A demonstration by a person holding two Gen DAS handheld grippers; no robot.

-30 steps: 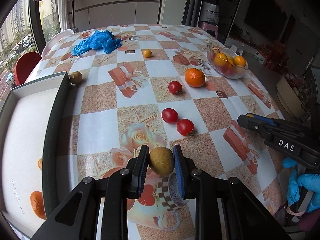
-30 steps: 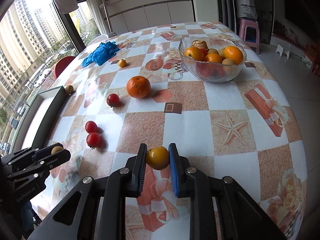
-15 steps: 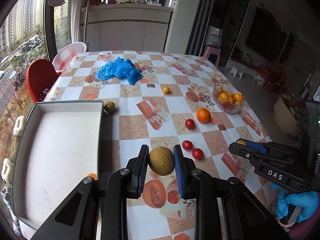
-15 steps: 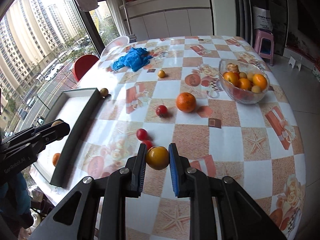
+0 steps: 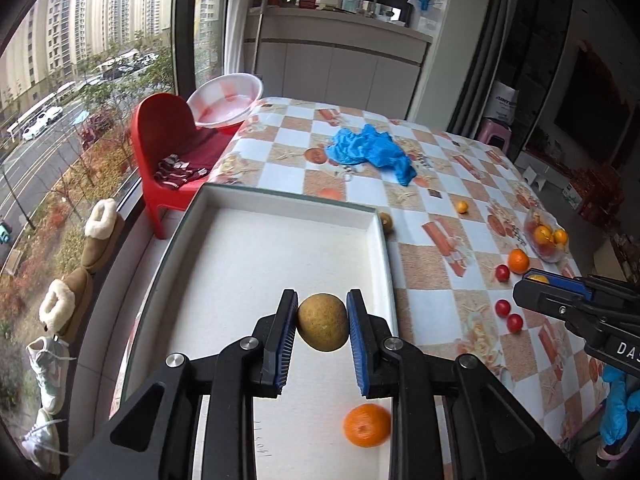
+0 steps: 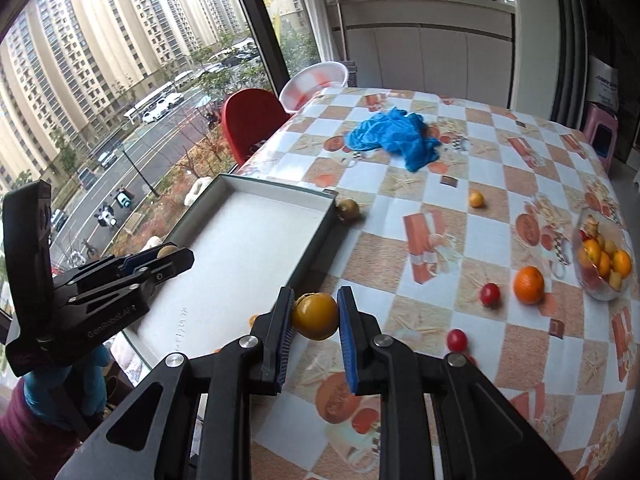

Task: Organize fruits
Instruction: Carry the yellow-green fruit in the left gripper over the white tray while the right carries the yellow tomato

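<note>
Carrying two fruits at once, you are mid-delivery, not near the finish.

Left side first. The white tray [image 5: 248,264] sits along the window-side edge of the table [image 6: 400,272]. Your left gripper [image 5: 322,322] is clamped on a brownish-green round fruit [image 5: 323,322], and in its own view the fruit hangs over the tray's near half. Only one orange [image 5: 367,425] lies inside the tray, toward its near right corner (anything under the gripper arms is hidden). So: one fruit placed, one apparently about to be.

Just outside the tray's far right corner a second brownish fruit [image 6: 347,210] rests on the cloth, touching or nearly touching the wall; I cannot tell which.

Middle. Your right gripper [image 6: 314,316] is shut tight on a yellow-orange fruit [image 6: 315,316], which shows above the tray's right wall near its near corner, not clearly over the tray floor.

Rightward, loose on the table: a small yellow fruit [image 6: 476,199] past the centre, two small red fruits [image 6: 490,294] [image 6: 457,339], a third red one part-hidden behind the gripper arm, and a large orange [image 6: 529,279] just beside the glass bowl [image 6: 582,276]. The bowl at the right edge holds its own pile.

My judgement: roughly six loose fruits left after these two, if the tray is the destination.
</note>
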